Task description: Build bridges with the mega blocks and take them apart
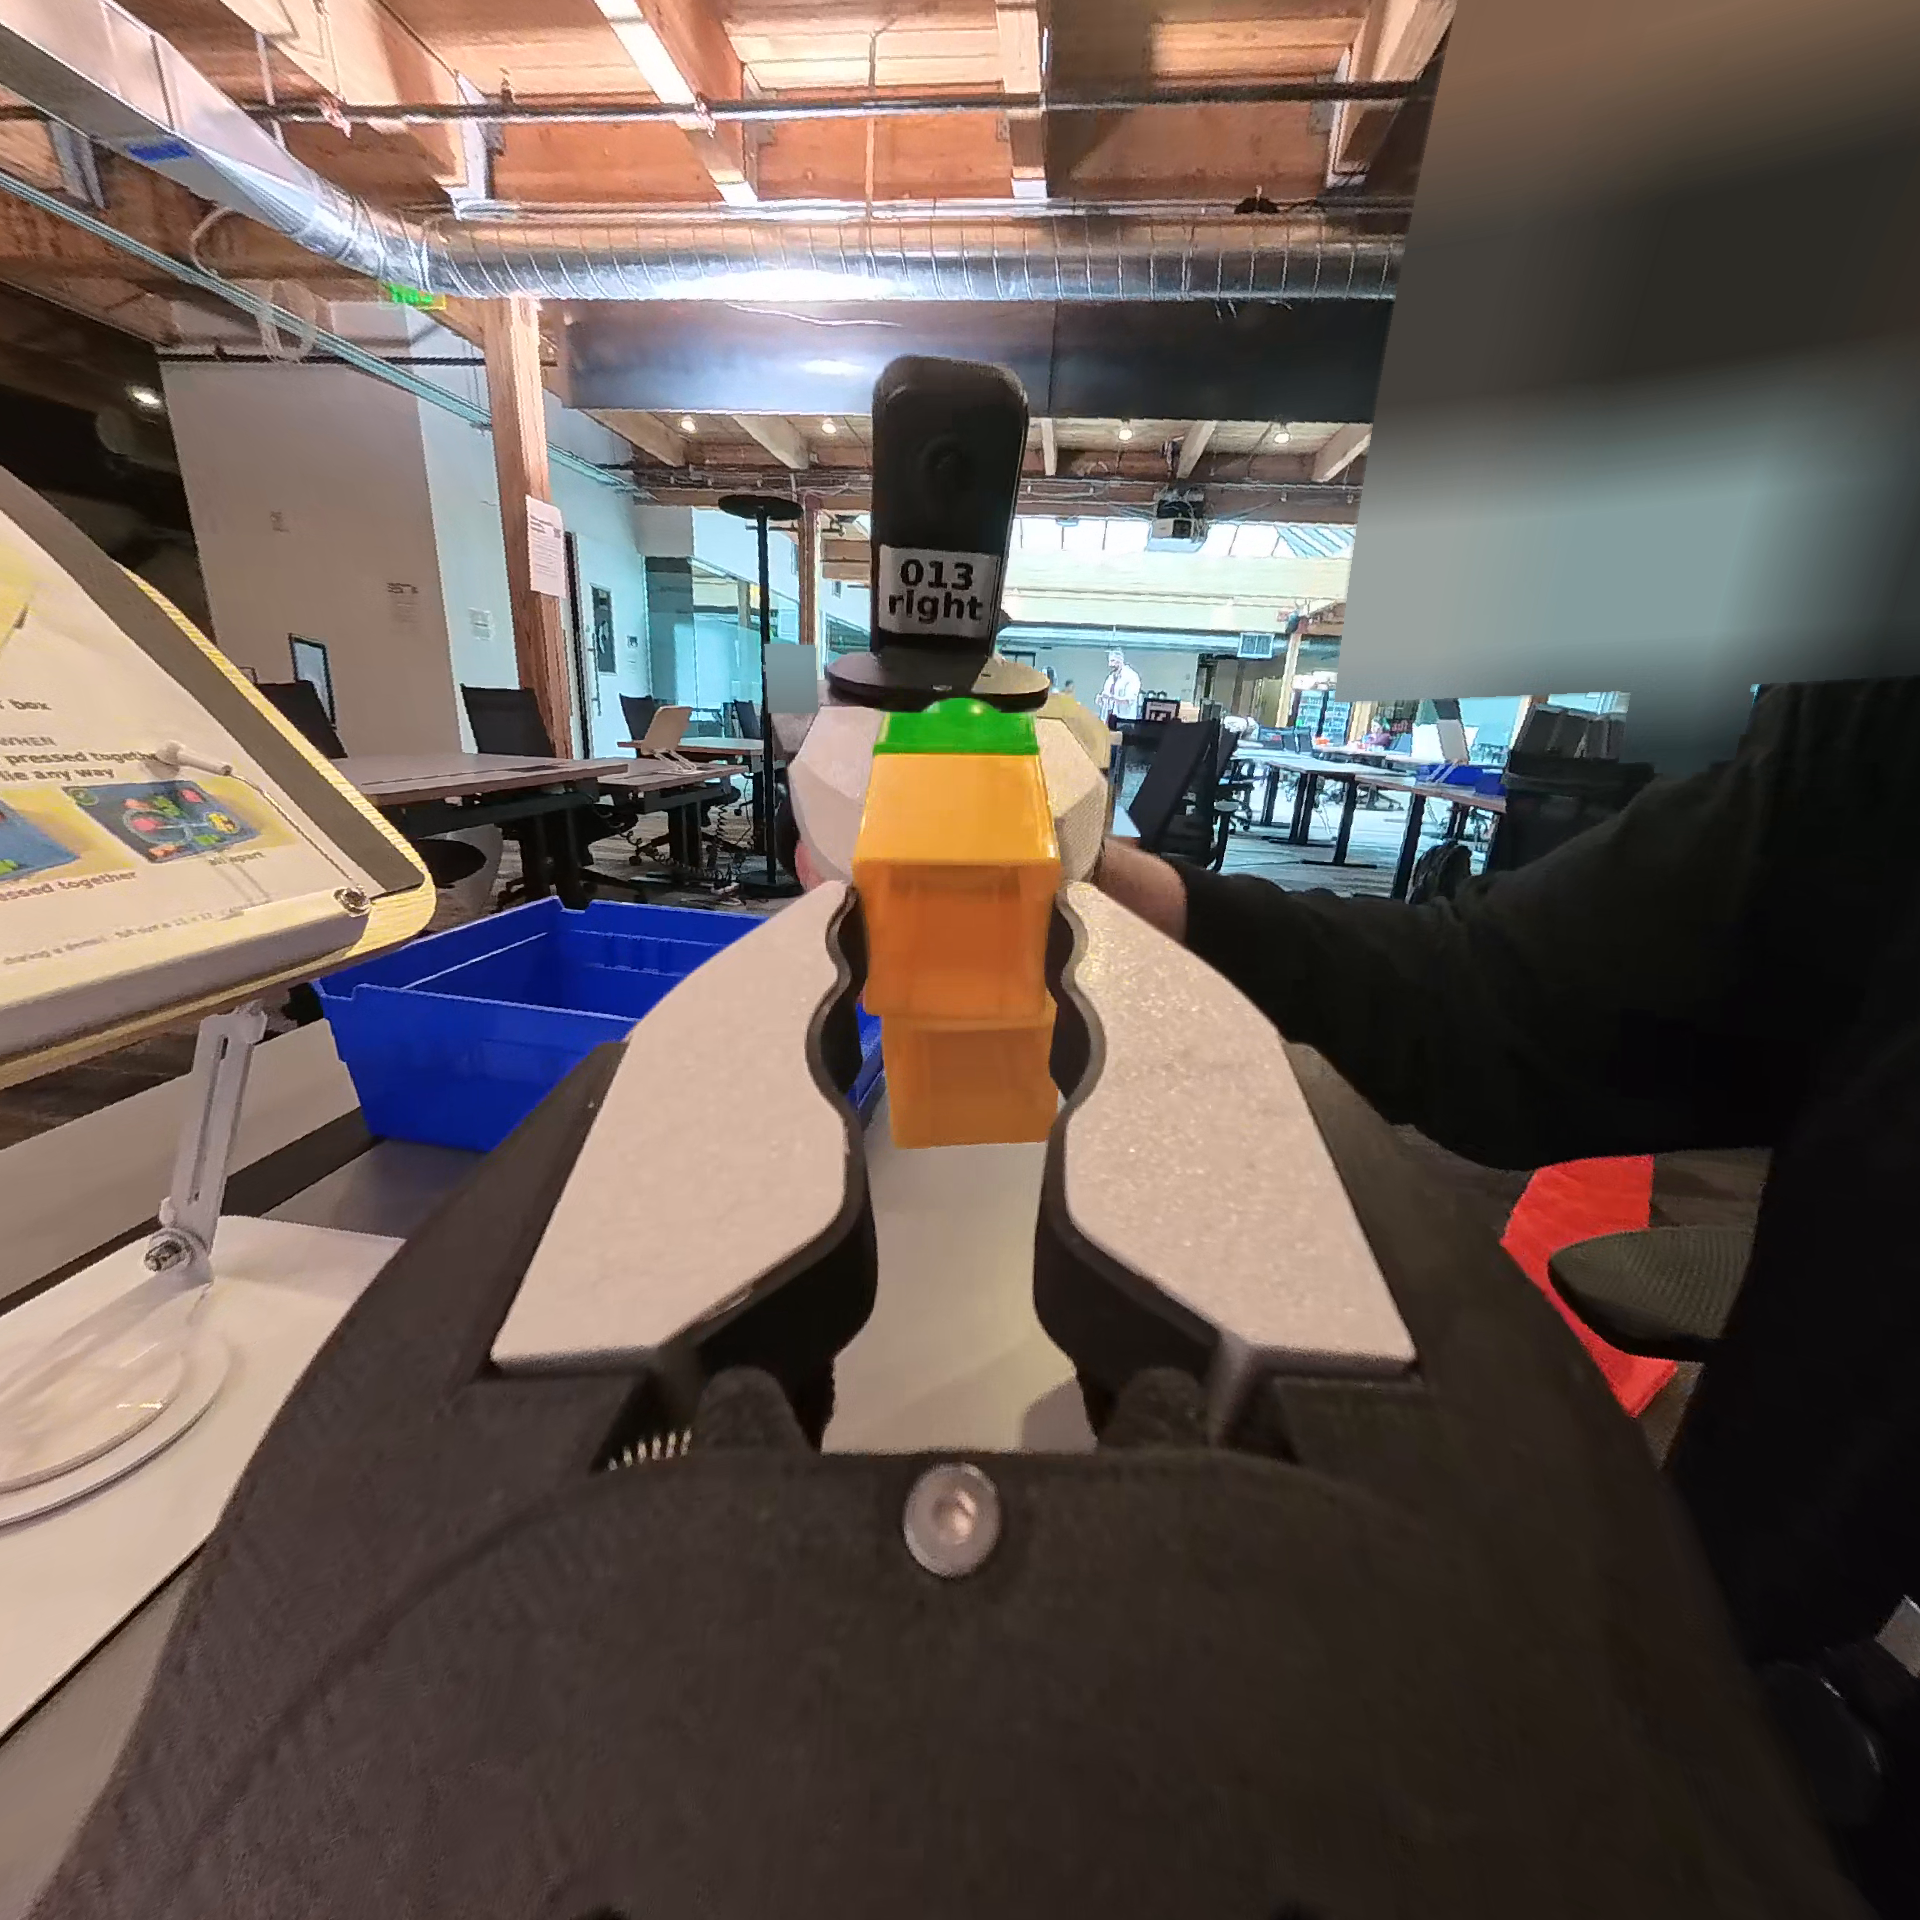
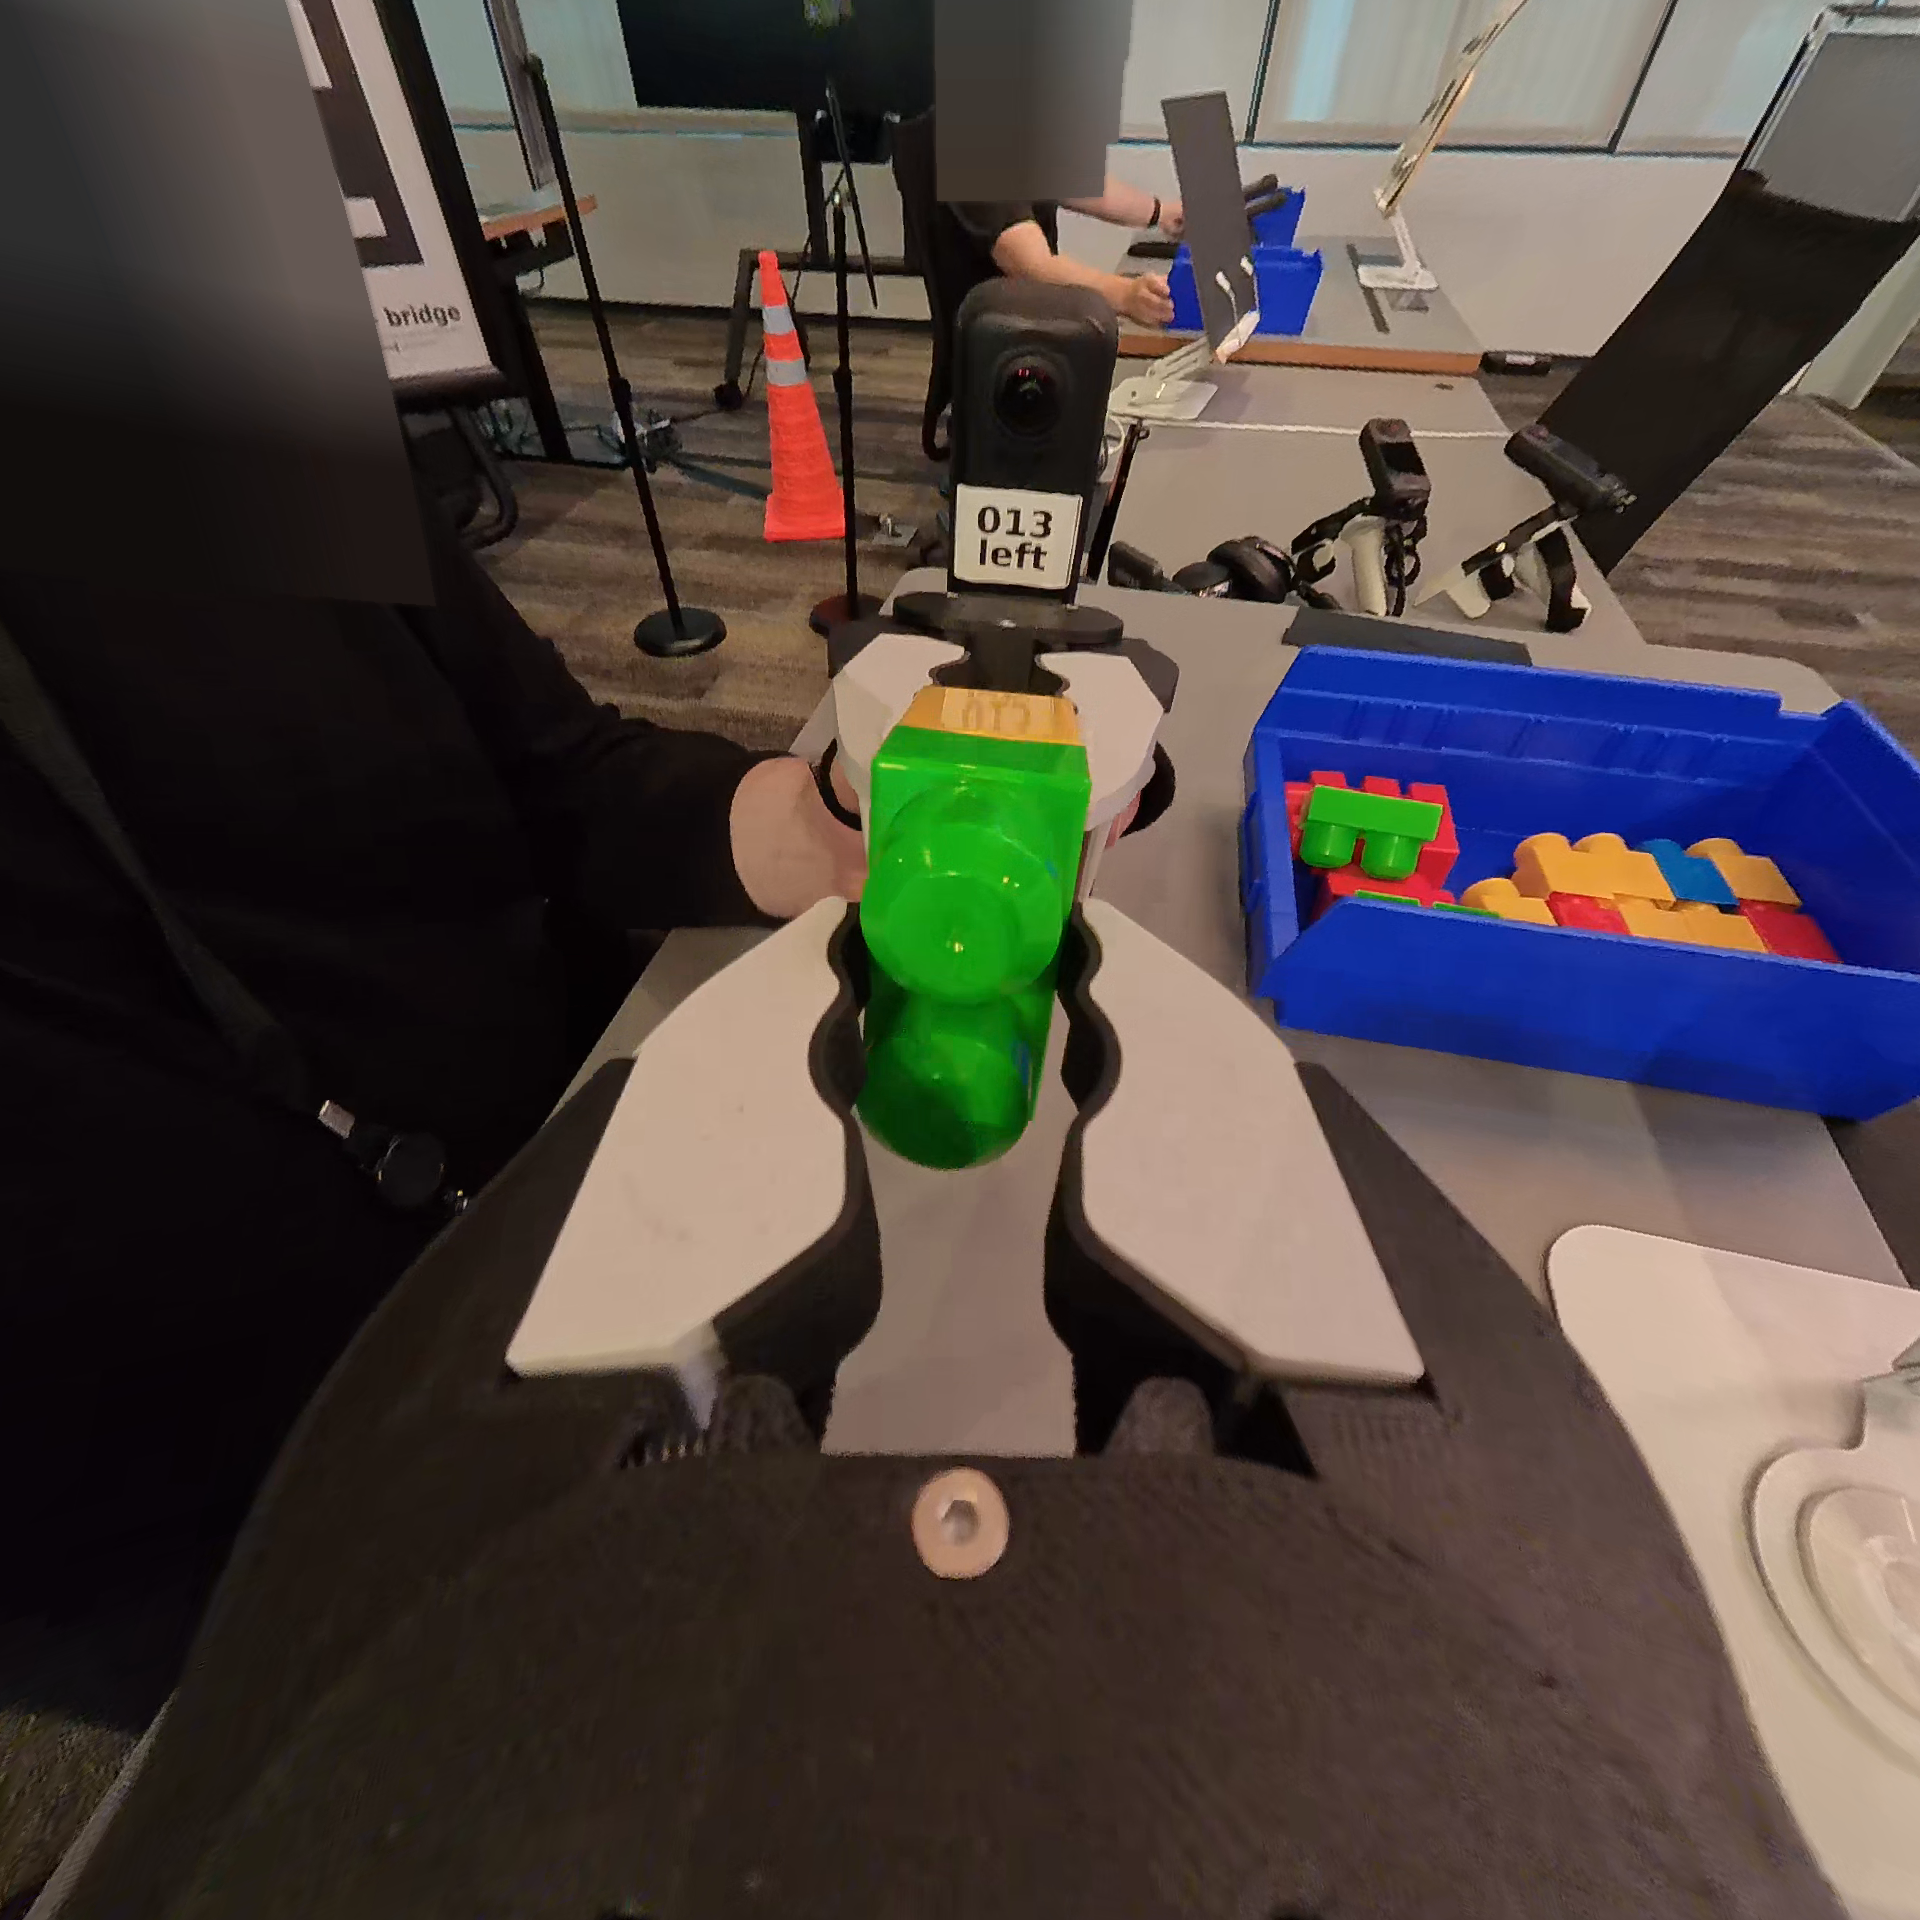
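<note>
Left gripper (image 1: 956, 935) jaws clamped on orange plastic block (image 1: 954, 894), right gripper (image 2: 961, 966) jaws on joined green plastic block (image 2: 961, 935), mid-air beside blue plastic bin (image 2: 1558, 997); uneven pull risks slip, drop onto surface.

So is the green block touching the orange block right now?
Touching. The left wrist view shows the green block seated flush against the orange block, no gap.

Green block (image 2: 961, 935): glossy, smooth plastic. Orange block (image 1: 956, 935): smooth plastic, duller sheen. Fingers (image 1: 727, 1091): matt, grainy grey faces, black rubbery pads. Blue bin (image 2: 1558, 997): smooth plastic. Table (image 2: 1455, 1195): matt grey. Ceiling beams (image 1: 935, 62): bare wood.
</note>
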A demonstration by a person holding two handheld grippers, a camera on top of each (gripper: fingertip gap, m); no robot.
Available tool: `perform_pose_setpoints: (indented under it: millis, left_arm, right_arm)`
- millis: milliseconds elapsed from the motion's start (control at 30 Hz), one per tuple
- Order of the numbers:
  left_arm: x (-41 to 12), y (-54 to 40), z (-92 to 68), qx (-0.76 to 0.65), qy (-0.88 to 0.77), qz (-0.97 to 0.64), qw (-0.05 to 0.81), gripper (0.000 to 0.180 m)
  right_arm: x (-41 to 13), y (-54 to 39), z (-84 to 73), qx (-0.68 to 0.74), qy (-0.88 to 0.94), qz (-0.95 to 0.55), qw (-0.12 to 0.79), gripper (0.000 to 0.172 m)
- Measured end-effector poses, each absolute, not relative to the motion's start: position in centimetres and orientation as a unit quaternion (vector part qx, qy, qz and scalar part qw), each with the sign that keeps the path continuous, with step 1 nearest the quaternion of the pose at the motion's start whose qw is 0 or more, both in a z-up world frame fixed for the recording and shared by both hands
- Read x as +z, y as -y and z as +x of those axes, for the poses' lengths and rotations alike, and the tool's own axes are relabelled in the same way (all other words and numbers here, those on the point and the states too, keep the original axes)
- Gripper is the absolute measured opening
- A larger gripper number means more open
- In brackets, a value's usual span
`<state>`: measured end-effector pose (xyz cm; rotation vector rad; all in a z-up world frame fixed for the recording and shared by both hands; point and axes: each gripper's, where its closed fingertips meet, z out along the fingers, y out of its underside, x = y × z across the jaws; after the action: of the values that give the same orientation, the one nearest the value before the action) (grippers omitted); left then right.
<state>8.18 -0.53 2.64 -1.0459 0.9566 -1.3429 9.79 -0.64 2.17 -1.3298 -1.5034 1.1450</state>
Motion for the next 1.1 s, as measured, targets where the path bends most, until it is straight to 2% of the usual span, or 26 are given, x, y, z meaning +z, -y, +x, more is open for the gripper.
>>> perform_pose_setpoints:
  millis: [367, 733, 867, 1100]
  left_arm:
    - [2.3, 0.4, 8.2, -0.542, -0.420, -0.451, 0.572, 0.032]
    - [2.9, -0.1, 7.5, -0.551, -0.402, -0.449, 0.577, 0.034]
    - [3.2, 0.0, 7.2, -0.554, -0.400, -0.444, 0.579, 0.051]
    - [1.9, 0.1, 8.1, -0.540, -0.427, -0.461, 0.560, 0.038]
  right_arm:
    - [1.2, 0.5, 9.8, 0.397, 0.629, -0.551, 0.380, 0.036]
    - [1.6, 0.1, 9.0, 0.421, 0.594, -0.550, 0.409, 0.036]
    - [1.7, -0.3, 9.5, 0.435, 0.575, -0.551, 0.420, 0.036]
    - [2.4, 0.1, 9.8, 0.453, 0.565, -0.538, 0.432, 0.036]
